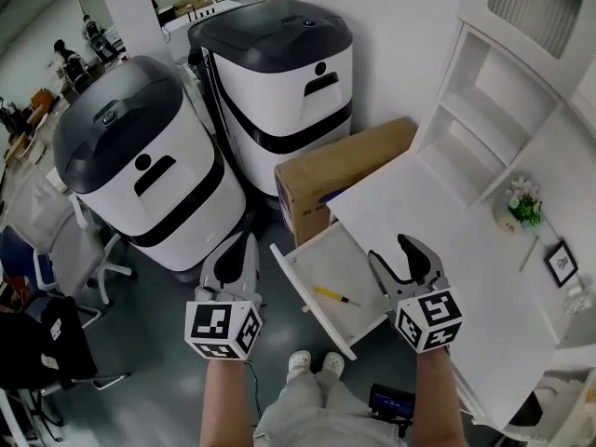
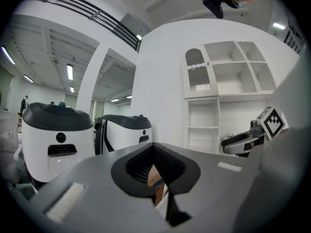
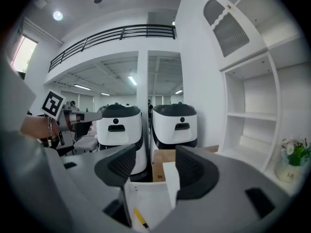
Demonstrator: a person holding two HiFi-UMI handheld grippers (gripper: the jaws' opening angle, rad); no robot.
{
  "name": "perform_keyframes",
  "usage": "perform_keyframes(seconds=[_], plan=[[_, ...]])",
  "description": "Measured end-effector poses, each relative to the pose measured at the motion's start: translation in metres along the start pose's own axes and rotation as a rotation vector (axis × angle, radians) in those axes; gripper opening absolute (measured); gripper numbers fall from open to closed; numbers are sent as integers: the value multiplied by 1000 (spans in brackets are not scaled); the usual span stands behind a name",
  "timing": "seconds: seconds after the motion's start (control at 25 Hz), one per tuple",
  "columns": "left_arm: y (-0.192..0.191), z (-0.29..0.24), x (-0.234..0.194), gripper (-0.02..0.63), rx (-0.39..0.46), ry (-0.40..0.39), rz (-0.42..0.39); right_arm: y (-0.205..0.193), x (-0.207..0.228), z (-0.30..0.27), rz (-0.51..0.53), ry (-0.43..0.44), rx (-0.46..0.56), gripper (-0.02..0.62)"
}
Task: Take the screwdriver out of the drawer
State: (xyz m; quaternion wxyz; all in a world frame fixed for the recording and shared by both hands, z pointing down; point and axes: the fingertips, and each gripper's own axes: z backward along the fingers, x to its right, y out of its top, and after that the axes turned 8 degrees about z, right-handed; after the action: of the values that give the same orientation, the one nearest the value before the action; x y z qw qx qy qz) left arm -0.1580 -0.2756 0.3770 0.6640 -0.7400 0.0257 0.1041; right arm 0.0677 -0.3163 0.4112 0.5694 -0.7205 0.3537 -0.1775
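The right tool [image 1: 389, 254], jaws spread, is hovering over the open white drawer [image 1: 326, 254], needing to dip onto the yellow-handled screwdriver [image 1: 335, 296]; the left tool [image 1: 242, 242] is idling, clenched empty.

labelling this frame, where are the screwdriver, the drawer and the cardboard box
screwdriver [image 1: 333, 296], head view, on its yellow handle
drawer [image 1: 346, 264], head view, on its bare white bottom
cardboard box [image 1: 340, 169], head view, on its top face
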Motion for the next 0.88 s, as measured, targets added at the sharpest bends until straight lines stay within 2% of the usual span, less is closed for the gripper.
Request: perform_keyframes(seconds=[0.36,0.88], plan=[[-60,9,-37,2,-104,56,58,-66,-43,-28,-46,86,-139,253],[-120,10,-55,2,-205,69,116,-159,-85,-59,-61,222,-353,253]])
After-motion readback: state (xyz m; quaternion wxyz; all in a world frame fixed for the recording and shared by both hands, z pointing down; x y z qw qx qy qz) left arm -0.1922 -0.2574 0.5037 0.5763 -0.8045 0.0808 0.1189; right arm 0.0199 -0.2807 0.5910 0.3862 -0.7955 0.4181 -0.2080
